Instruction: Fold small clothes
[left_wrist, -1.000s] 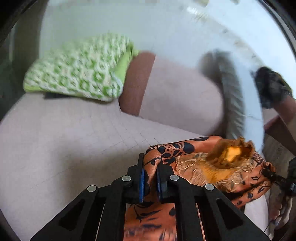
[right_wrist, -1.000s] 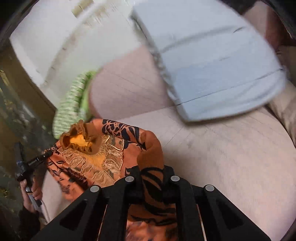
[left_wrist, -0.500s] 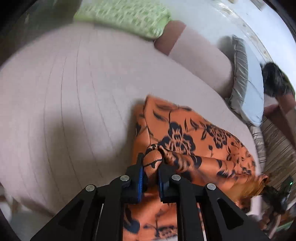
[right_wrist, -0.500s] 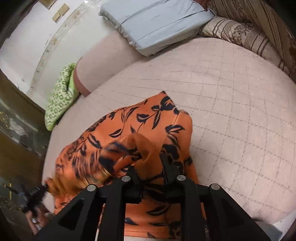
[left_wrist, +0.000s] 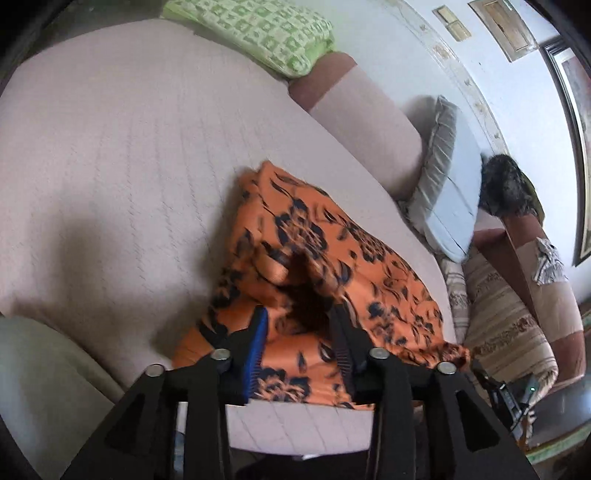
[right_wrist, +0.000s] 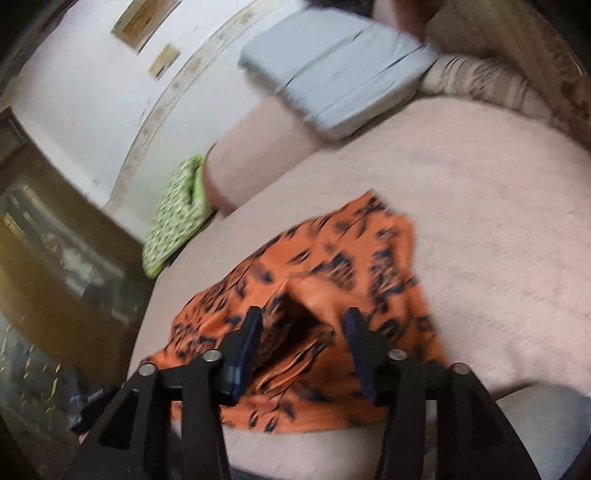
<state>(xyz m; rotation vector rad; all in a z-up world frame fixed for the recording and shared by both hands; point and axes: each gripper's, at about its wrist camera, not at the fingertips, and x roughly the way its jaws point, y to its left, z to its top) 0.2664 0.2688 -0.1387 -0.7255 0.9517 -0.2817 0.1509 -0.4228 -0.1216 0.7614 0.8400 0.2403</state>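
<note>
on the pink quilted bed cover, near its front edge, lies the orange floral garment, spread in a rough oblong with a raised ridge of cloth running toward both cameras. the left gripper has its jaws wide apart, with a hump of the fabric standing loose between them and nothing pinched; the right gripper is likewise parted, a fold of cloth sitting in the gap but not clamped. both views are somewhat blurred, the right more so.

judging by how it lies, the garment looks doubled over at least 1 time, since a second layer shows along its left border, yet the edges are uneven and 1 corner trails off the near side of the bed. so i would call the fold begun, not finished: smoothing and probably 1 more fold remain.

around it, a green patterned pillow sits at the far left, a pale blue cushion leans against the pink bolster, and a striped blanket is bunched at the right. all are well apart from the garment, so nothing blocks the work; the bed's near edge is the only hazard.
</note>
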